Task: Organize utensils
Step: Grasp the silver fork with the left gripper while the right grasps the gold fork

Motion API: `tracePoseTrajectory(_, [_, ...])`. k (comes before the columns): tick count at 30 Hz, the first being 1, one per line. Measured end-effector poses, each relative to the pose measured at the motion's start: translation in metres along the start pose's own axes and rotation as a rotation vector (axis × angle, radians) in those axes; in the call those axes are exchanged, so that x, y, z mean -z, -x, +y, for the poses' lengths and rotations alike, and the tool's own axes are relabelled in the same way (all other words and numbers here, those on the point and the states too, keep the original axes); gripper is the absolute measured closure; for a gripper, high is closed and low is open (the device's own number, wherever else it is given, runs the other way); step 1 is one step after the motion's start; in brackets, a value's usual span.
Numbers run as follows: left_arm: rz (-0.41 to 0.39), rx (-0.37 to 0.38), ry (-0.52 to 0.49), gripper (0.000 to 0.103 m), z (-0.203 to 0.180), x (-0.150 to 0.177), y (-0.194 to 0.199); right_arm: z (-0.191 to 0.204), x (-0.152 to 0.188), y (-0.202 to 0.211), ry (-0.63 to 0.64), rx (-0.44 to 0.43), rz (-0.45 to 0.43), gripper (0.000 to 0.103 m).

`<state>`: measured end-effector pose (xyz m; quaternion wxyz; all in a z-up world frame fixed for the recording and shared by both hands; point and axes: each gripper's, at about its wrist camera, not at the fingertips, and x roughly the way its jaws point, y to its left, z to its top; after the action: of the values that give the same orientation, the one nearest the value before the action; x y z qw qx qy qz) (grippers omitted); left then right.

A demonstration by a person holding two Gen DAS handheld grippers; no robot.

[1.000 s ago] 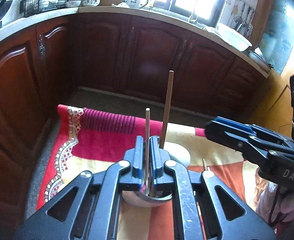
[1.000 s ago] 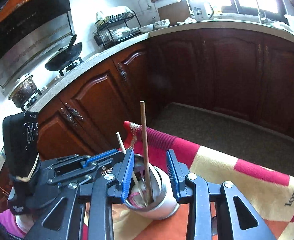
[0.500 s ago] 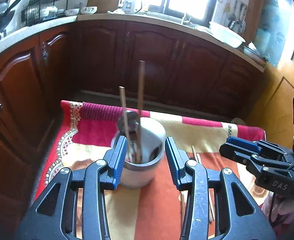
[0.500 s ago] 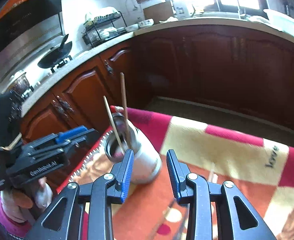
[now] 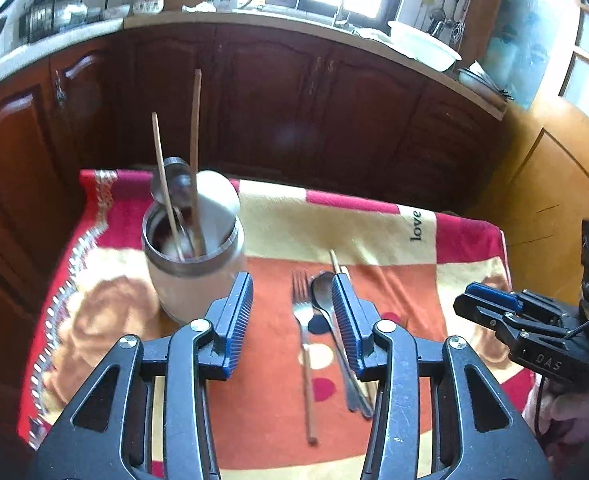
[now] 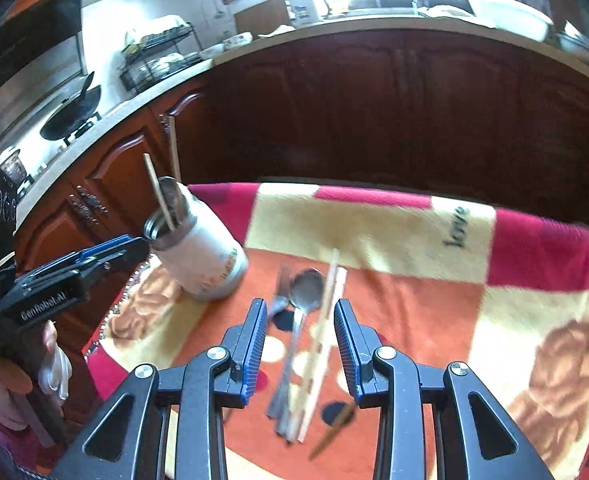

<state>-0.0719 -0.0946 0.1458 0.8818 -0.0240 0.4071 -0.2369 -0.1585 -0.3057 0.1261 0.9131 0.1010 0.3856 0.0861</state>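
One holder [image 5: 198, 280], one fork [image 5: 303, 312], one spoon [image 5: 323, 292], two grippers [image 5: 292, 320]

Patterned blanket [image 5: 278, 224] over table, white holder jar [image 5: 194, 280], fork [image 5: 303, 320], spoon [image 5: 323, 292], chopsticks [image 6: 326, 320]

left wrist: steep down, near | right wrist: same | shared: blanket [image 5: 366, 232], holder [image 6: 202, 256]

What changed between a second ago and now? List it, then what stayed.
The left gripper let go of the light chopstick it had lowered into the holder, backed off, and its jaws are opening. The right gripper swung from the holder to above the fork, spoon and chopsticks on the cloth. The holder stayed upright; the right jaws stayed apart, empty.
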Motion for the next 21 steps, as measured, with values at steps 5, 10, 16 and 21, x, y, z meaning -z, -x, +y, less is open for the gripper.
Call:
tracePoseTrajectory(5, [0.047,0.031,0.020,0.058,-0.004,0.013,-0.014,-0.033,0.021,-0.005,-0.065,0.026,0.038,0.070])
tracePoseTrajectory(10, [0.104,0.017,-0.002,0.058,-0.010,0.028,-0.037,-0.056,0.041,-0.027,-0.092,0.045,0.090,0.070])
tracePoseTrajectory(16, [0.173,-0.004,0.005,0.058,-0.012,0.041,-0.071,-0.081,0.051,-0.058,-0.171,0.040,0.132,0.072])
tracePoseTrajectory(21, [0.224,-0.010,0.017,0.058,-0.011,0.041,-0.104,-0.084,0.053,-0.084,-0.149,0.014,0.157,0.075])
